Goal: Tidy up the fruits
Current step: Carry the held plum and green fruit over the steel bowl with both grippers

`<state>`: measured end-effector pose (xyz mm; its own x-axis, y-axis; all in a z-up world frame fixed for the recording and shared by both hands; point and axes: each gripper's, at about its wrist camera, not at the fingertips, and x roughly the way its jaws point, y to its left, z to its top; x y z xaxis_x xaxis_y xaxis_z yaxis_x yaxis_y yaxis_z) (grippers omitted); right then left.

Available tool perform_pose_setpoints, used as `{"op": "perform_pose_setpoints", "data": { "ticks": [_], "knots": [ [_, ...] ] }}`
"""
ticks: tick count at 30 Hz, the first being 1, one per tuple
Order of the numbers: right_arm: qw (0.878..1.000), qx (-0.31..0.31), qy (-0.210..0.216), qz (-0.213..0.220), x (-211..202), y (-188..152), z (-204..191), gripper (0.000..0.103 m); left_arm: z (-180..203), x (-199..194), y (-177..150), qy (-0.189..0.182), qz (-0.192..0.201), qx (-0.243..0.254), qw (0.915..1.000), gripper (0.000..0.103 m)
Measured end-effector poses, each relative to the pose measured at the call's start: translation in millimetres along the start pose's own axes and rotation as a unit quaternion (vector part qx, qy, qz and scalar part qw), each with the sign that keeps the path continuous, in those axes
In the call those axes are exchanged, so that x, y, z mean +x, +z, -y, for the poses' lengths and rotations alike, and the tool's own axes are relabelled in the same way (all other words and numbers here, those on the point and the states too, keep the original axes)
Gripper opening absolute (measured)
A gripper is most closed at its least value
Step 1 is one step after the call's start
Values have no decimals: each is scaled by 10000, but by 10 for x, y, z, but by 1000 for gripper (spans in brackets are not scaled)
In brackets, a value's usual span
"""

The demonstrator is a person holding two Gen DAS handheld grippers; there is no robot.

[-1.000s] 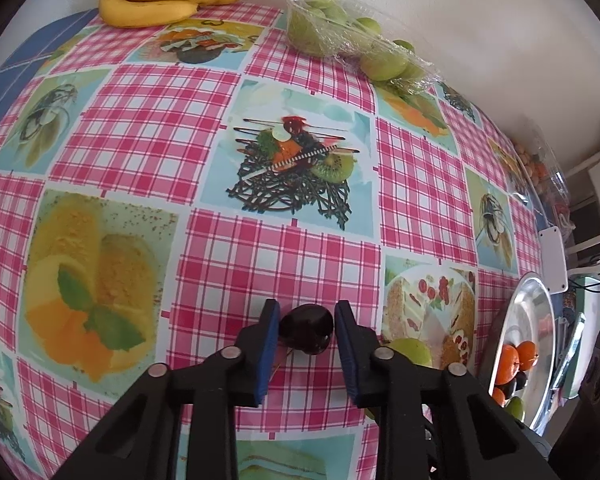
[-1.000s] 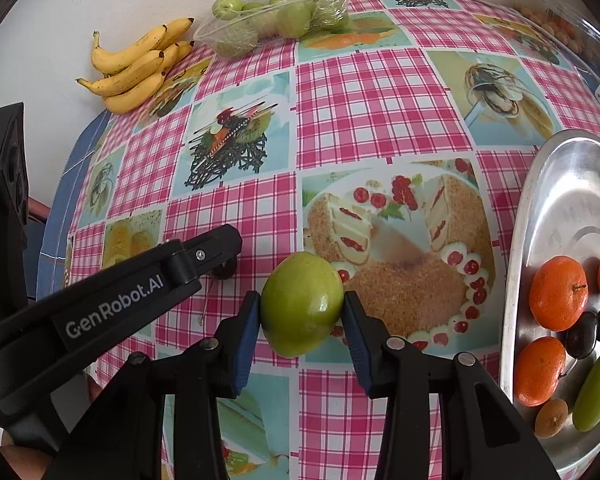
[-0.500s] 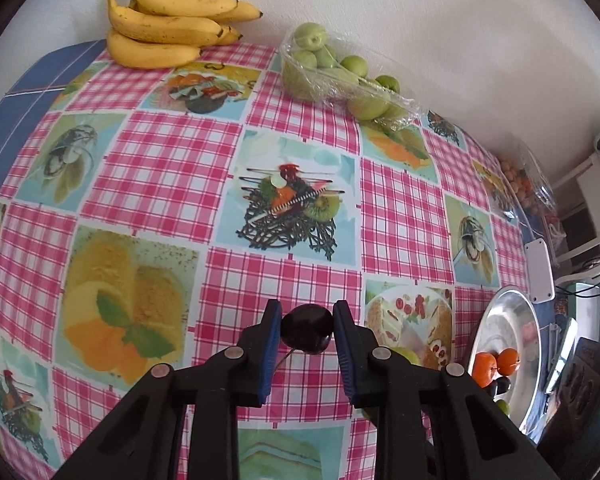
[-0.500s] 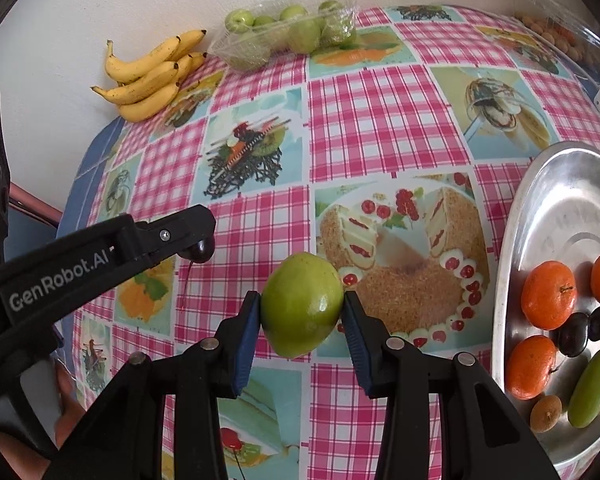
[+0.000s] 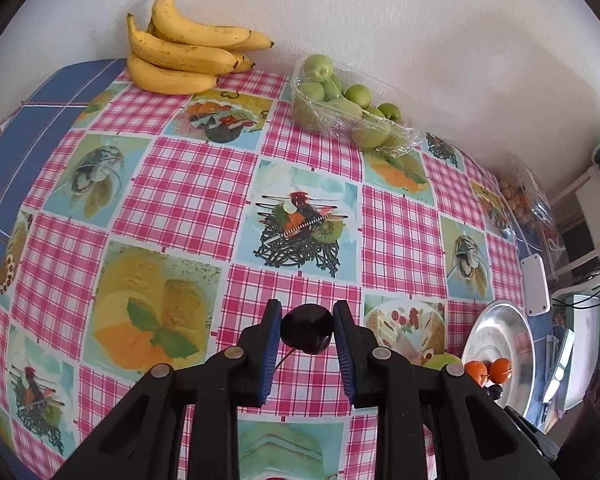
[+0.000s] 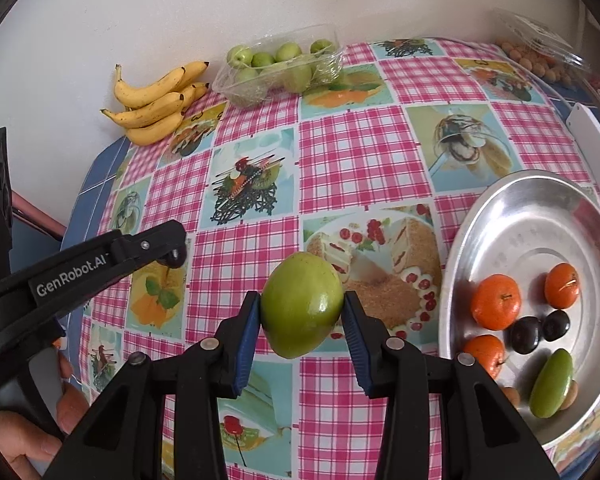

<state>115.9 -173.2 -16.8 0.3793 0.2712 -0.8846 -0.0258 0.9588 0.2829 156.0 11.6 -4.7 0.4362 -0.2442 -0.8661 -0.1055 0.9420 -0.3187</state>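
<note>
My left gripper [image 5: 307,330] is shut on a small dark plum [image 5: 307,328], held clear above the checked tablecloth [image 5: 188,184]. Its blue pads [image 5: 271,344] press on both sides of the fruit. My right gripper [image 6: 301,312] is shut on a green apple [image 6: 302,304], also lifted off the table. To its right lies a round metal plate [image 6: 532,216] with oranges [image 6: 496,301], dark plums [image 6: 525,334] and a long green fruit [image 6: 551,384]. In the right wrist view the left gripper [image 6: 174,254] shows at the left, a hand [image 6: 28,432] holding it.
A bunch of bananas [image 5: 180,56] and a clear plastic tray of green apples [image 5: 340,104] sit against the back wall. A white box [image 6: 592,144] and a clear pack of small brown fruits [image 6: 536,60] lie at the far right edge.
Both grippers have risen with their fruit, so the table looks farther away and more of the wall and bananas shows. Neither grip has changed.
</note>
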Motion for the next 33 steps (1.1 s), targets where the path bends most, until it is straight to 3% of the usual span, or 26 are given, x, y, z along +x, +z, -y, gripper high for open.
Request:
{"op": "perform_pose_setpoints", "data": {
  "ticks": [15, 33],
  "knots": [
    [9992, 275, -269, -93, -106, -3, 330, 43, 106, 58, -100, 64, -128, 4, 9999, 28],
    [9952, 877, -424, 63, -344, 5, 879, 43, 723, 126, -317, -96, -286, 595, 9978, 28]
  ]
}}
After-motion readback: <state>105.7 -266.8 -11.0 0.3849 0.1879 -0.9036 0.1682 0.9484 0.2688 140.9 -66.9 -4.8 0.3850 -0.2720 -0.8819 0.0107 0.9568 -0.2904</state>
